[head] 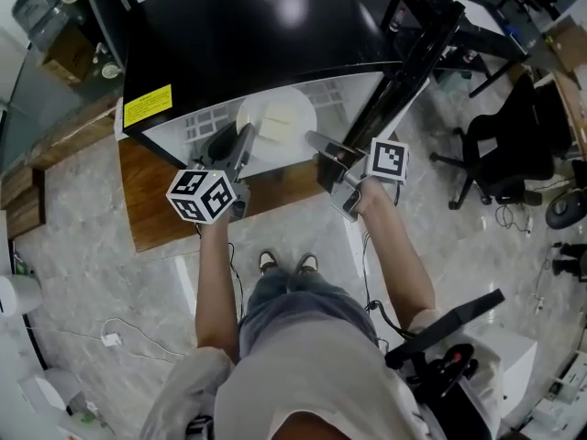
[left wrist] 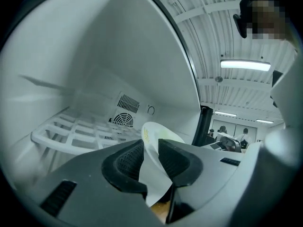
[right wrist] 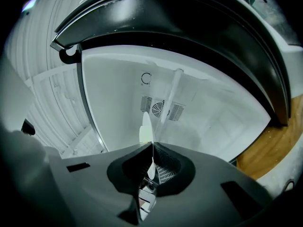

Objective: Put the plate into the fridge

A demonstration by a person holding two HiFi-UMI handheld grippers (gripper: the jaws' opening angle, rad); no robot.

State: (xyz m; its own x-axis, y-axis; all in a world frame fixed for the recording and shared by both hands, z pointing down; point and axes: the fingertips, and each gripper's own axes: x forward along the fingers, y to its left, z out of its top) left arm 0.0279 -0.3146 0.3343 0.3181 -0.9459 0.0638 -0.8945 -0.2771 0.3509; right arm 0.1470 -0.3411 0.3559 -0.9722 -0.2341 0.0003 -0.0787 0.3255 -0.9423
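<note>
A white plate [head: 280, 122] is held level in the mouth of a small black fridge [head: 248, 26], over its white wire shelf [left wrist: 71, 131]. My left gripper [head: 246, 137] holds the plate's left rim; in the left gripper view the plate [left wrist: 158, 134] fills the gap between both pads. My right gripper [head: 319, 141] pinches the right rim. The right gripper view shows the plate [right wrist: 146, 126] edge-on as a thin white sliver clamped between the shut jaws [right wrist: 152, 148]. The fridge's back wall with its fan vent [right wrist: 161, 109] lies straight ahead.
The fridge door [head: 408, 67] stands open to the right of my right gripper. The fridge sits on a low wooden platform [head: 147, 200] on a marble floor. A black office chair [head: 504, 145] is off to the right, and a person's feet [head: 284, 262] are just before the platform.
</note>
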